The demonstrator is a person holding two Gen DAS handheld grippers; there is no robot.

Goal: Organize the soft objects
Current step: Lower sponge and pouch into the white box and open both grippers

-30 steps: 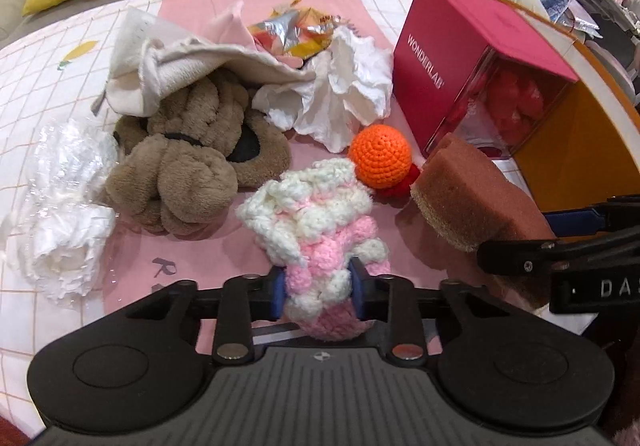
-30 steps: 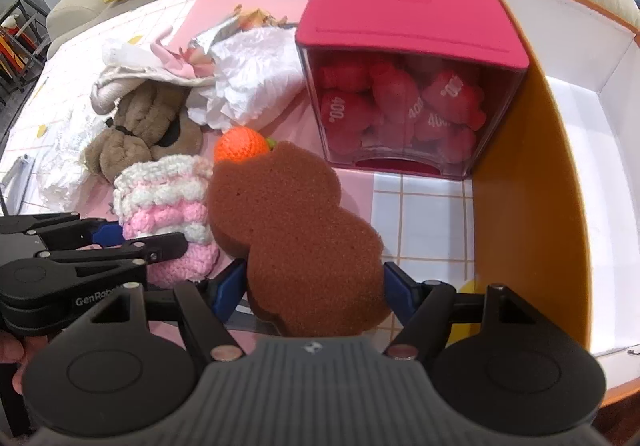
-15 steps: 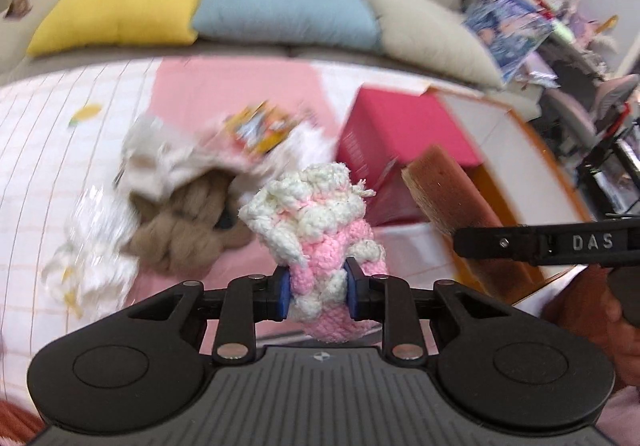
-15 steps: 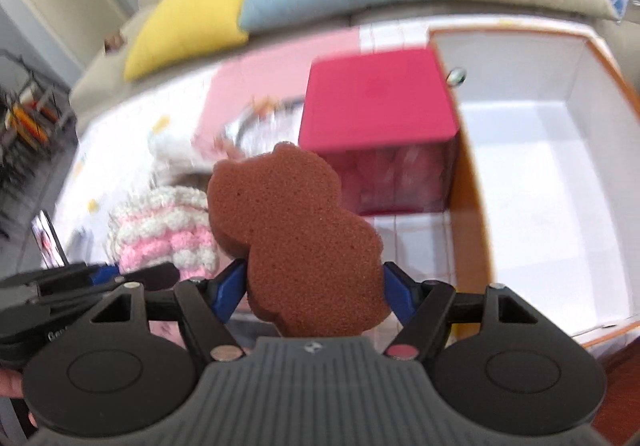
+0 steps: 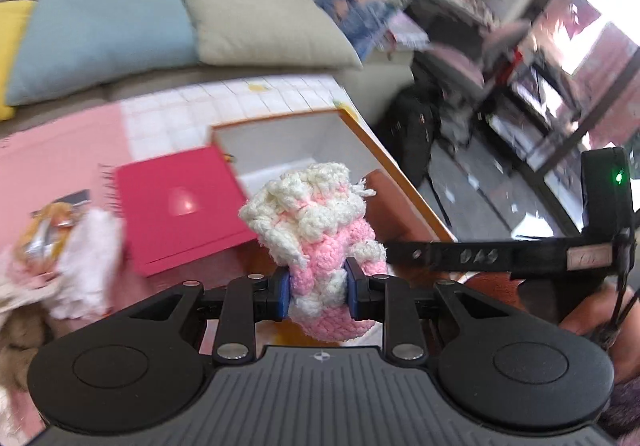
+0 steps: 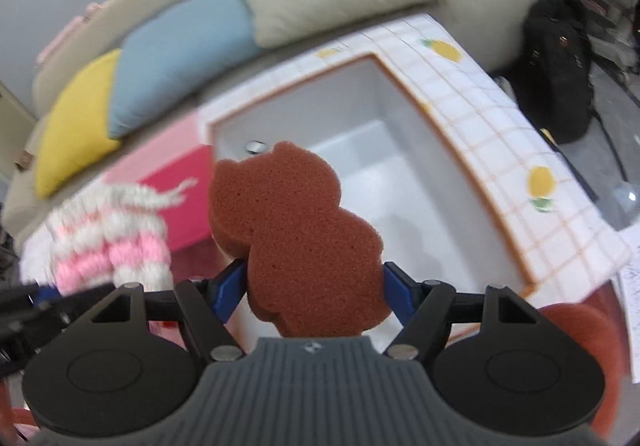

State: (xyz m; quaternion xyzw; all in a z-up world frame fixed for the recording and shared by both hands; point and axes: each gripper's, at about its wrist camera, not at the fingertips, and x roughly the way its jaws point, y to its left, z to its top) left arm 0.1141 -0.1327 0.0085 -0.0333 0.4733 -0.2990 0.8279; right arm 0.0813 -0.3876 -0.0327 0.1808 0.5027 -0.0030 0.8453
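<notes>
Aloft, left gripper [image 5: 316, 283] fingers pinch a nubbly pink-and-white crocheted piece [image 5: 318, 242]; right gripper [image 6: 313, 284] fingers squeeze a porous bear-shaped brown sponge [image 6: 294, 234].

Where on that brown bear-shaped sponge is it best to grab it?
Across its narrow lower body, from below, as the right gripper does: the brown sponge is a flat slab, so the fingers press its two edges, leaving the wide head free above the white box.

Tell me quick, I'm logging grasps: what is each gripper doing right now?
Left gripper: closed on the pink-and-white crochet piece.
Right gripper: closed on the brown sponge.
</notes>
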